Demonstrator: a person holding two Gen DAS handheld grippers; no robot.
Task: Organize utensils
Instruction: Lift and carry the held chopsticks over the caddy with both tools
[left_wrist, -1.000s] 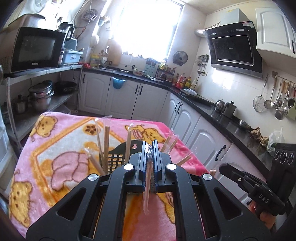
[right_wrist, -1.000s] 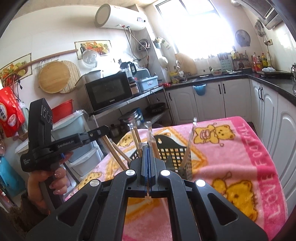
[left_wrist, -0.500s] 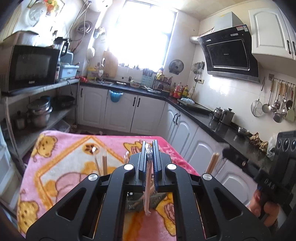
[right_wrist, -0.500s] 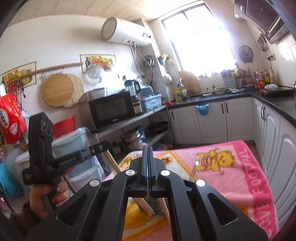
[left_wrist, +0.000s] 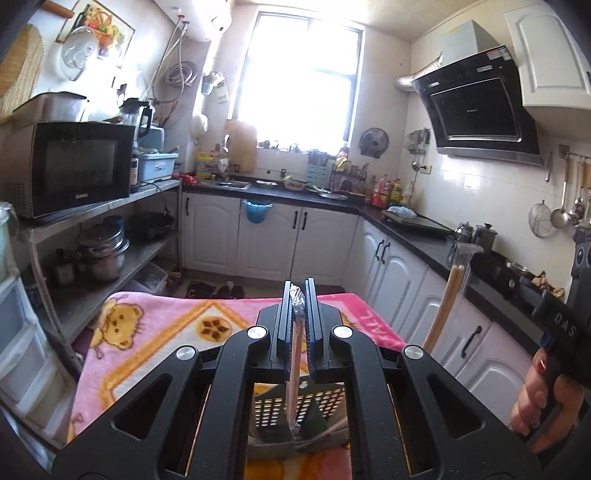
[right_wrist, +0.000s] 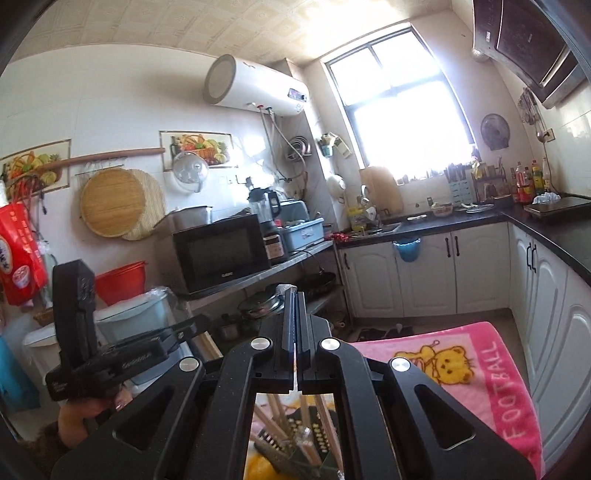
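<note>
While your left tongs (left_wrist: 297, 325) clamp a plastic-wrapped pair of chopsticks (left_wrist: 294, 373) that hangs down between the pads, your right tongs (right_wrist: 295, 328) are closed on a second wrapped pair (left_wrist: 445, 306); in the right wrist view only a scrap of its wrapper shows above the tips, while the left wrist view shows the sticks hanging below that gripper. Beneath both tools sits the black perforated basket (right_wrist: 314, 430) with more wrapped chopsticks (right_wrist: 275, 419) standing tilted in it. It rests on the worktop, which is covered by a pink bear-print blanket (left_wrist: 147, 332).
</note>
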